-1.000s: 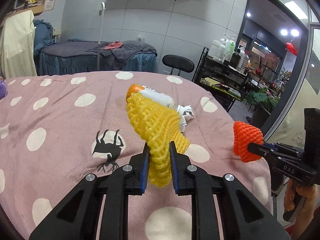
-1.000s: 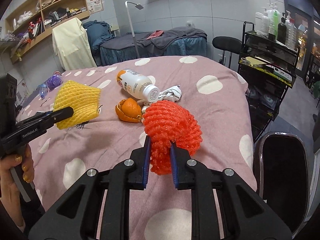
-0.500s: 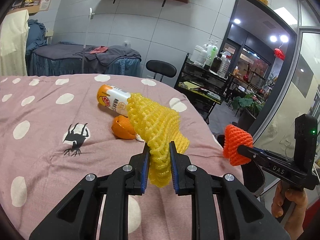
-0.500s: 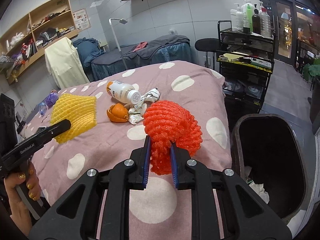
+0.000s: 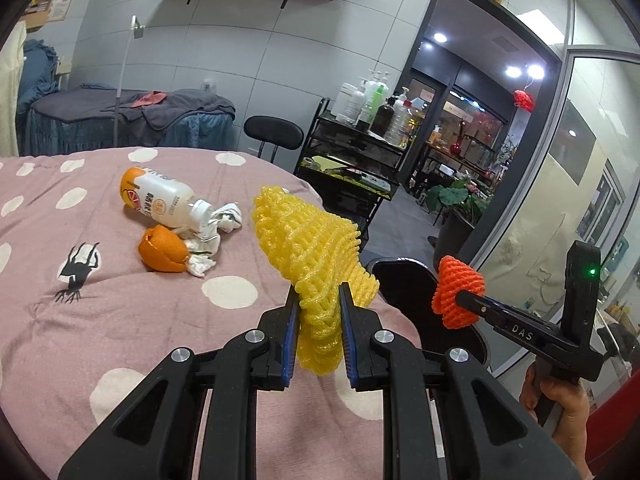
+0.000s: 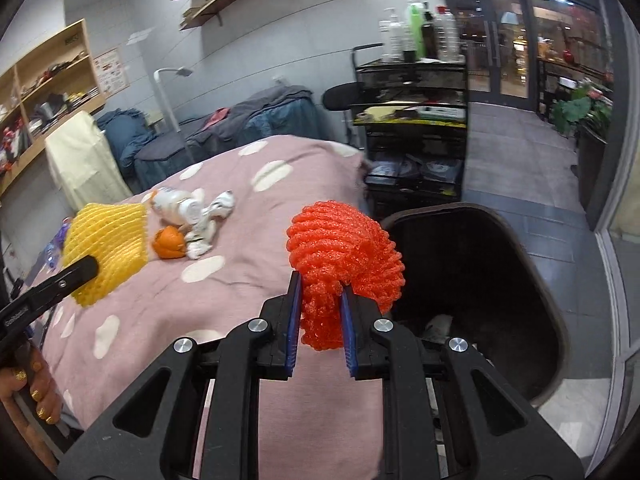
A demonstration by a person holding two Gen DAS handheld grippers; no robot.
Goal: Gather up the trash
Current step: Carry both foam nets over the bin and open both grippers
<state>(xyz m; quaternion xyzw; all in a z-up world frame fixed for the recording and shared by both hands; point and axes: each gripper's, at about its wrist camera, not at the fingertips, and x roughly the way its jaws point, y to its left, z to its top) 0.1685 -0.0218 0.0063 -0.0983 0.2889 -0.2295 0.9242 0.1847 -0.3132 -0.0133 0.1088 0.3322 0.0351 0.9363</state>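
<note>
On the bed (image 5: 120, 320) a bottle (image 5: 162, 200) lies on its side, with crumpled paper (image 5: 216, 228) at its mouth and a fruit peel (image 5: 162, 250) just before it. A bin (image 6: 480, 280) stands on the floor beside the bed's right edge, and a cart (image 6: 412, 120) of bottles stands behind the bin.

The yellow foam net (image 5: 316, 264) hides the bed (image 5: 120, 320) edge behind it. The bin (image 6: 500, 280) is partly covered by the orange foam net (image 6: 344, 256), and its inside is too dark to read. The bottle (image 6: 176, 202) label is blurred.
</note>
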